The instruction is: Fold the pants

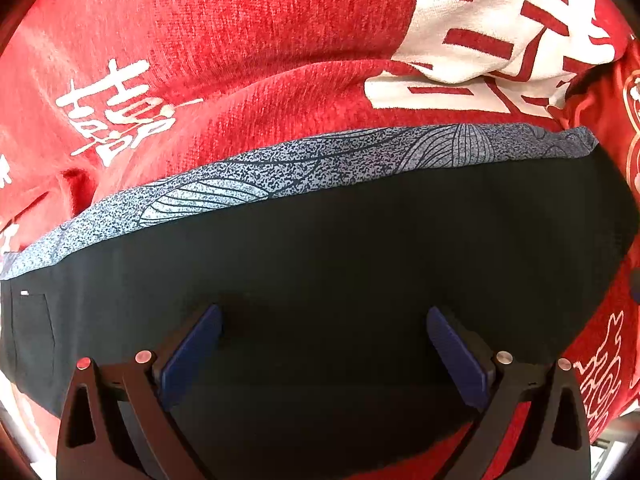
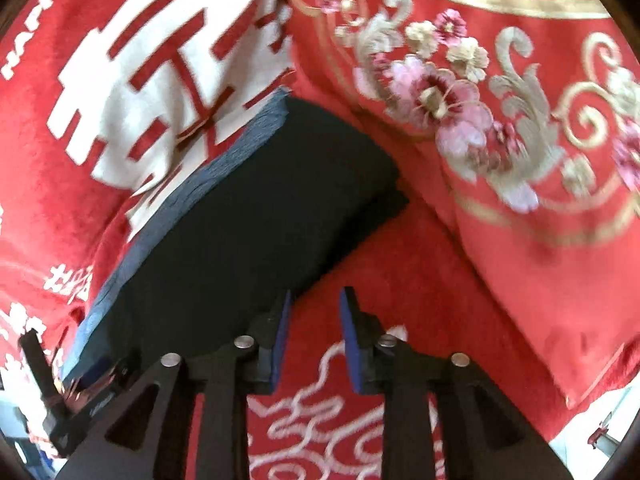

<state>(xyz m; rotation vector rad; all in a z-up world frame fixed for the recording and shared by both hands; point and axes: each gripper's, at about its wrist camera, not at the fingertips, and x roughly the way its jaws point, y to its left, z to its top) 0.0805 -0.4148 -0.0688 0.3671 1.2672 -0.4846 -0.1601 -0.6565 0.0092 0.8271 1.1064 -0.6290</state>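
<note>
Folded dark pants point(image 1: 360, 248) on red blanket point(image 1: 248, 40), patterned band along far edge, left gripper point(image 1: 324, 344) spread wide above them, right gripper point(image 2: 314, 320) parted, empty, beside their near edge over bare blanket

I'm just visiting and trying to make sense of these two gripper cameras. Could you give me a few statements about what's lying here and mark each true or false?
1. The pants are dark, nearly black, with a speckled grey-blue band along one edge. True.
2. The pants lie on a plain white sheet. False: they lie on a red blanket with white characters.
3. The left gripper is clamped shut on the cloth. False: its jaws stand wide apart above the dark fabric, pinching nothing.
4. Nothing sits between the fingers of the right gripper. True: only red bedding shows in the gap, beside the pants' edge.
5. A red cushion with gold and pink floral embroidery lies near the pants. True.
</note>
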